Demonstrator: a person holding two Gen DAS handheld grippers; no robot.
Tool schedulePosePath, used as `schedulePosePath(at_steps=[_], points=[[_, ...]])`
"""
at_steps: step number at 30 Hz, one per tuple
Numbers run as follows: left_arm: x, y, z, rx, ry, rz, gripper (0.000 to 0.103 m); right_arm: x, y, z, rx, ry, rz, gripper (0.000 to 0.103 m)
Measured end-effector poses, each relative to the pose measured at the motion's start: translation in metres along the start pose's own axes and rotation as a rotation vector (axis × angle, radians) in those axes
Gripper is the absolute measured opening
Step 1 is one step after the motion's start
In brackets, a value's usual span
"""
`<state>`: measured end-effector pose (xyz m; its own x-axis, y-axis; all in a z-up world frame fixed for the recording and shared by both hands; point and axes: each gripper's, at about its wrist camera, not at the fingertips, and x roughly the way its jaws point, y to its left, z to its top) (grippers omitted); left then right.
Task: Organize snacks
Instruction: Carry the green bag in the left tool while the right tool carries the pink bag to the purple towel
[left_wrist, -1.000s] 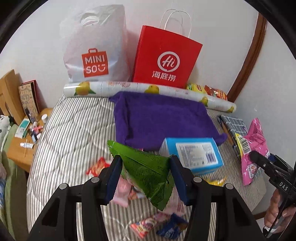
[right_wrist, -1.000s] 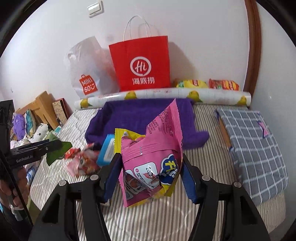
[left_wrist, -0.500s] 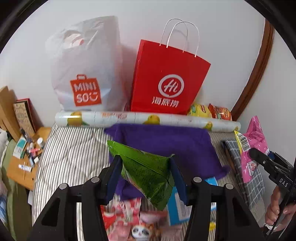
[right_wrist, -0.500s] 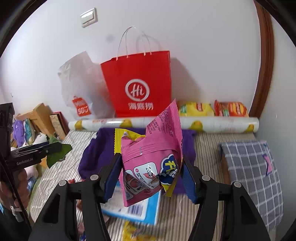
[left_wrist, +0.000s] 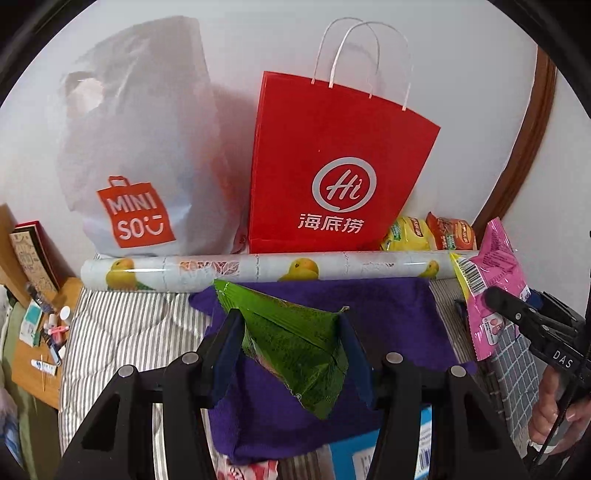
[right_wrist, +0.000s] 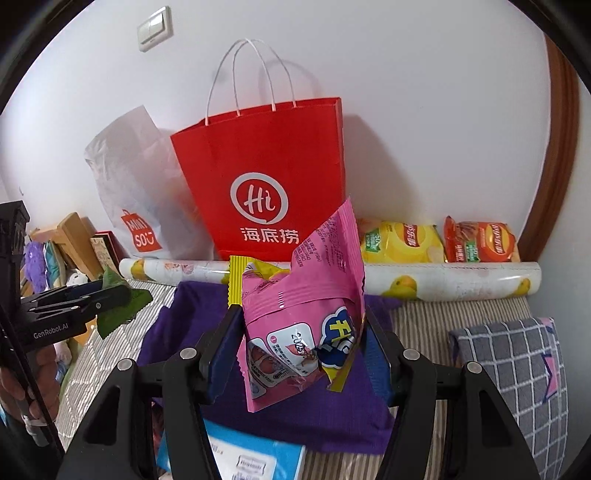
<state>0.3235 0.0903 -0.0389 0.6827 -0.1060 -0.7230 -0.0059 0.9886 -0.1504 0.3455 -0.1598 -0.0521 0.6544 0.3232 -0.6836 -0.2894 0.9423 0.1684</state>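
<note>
My left gripper (left_wrist: 291, 339) is shut on a green snack packet (left_wrist: 295, 347) and holds it above the purple towel (left_wrist: 388, 325). My right gripper (right_wrist: 301, 343) is shut on a pink snack packet (right_wrist: 299, 325) with a yellow packet behind it, also above the purple towel (right_wrist: 192, 325). The right gripper with the pink packet (left_wrist: 491, 288) shows at the right of the left wrist view. The left gripper with the green packet (right_wrist: 122, 306) shows at the left of the right wrist view. A red paper bag (left_wrist: 332, 173) (right_wrist: 266, 177) stands against the wall ahead.
A white Miniso bag (left_wrist: 136, 166) stands left of the red bag. A patterned roll (left_wrist: 258, 269) lies along the bed's far edge, with yellow (right_wrist: 402, 242) and red (right_wrist: 480, 240) chip bags behind it. A blue box (right_wrist: 240, 458) and a checked pillow (right_wrist: 517, 369) lie on the striped bed.
Both grippers have moved forward and up towards the bags at the wall, each still holding its packet. The loose snacks on the bed have dropped below view.
</note>
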Motion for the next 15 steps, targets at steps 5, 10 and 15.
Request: schedulePosePath(at_steps=[5,10,15], points=[[0.02,-0.003,0.01,0.015,0.016,0.007,0.051,0.023,-0.005,0.01,-0.008,0.01,0.003,0.061],[0.041,-0.003,0.019,0.02,0.033,0.005,0.051,0.046,-0.01,0.017,-0.013,0.029,0.005,0.061],[0.065,-0.003,0.023,0.029,0.055,0.006,0.051,0.067,-0.016,0.017,-0.015,0.049,0.003,0.061]])
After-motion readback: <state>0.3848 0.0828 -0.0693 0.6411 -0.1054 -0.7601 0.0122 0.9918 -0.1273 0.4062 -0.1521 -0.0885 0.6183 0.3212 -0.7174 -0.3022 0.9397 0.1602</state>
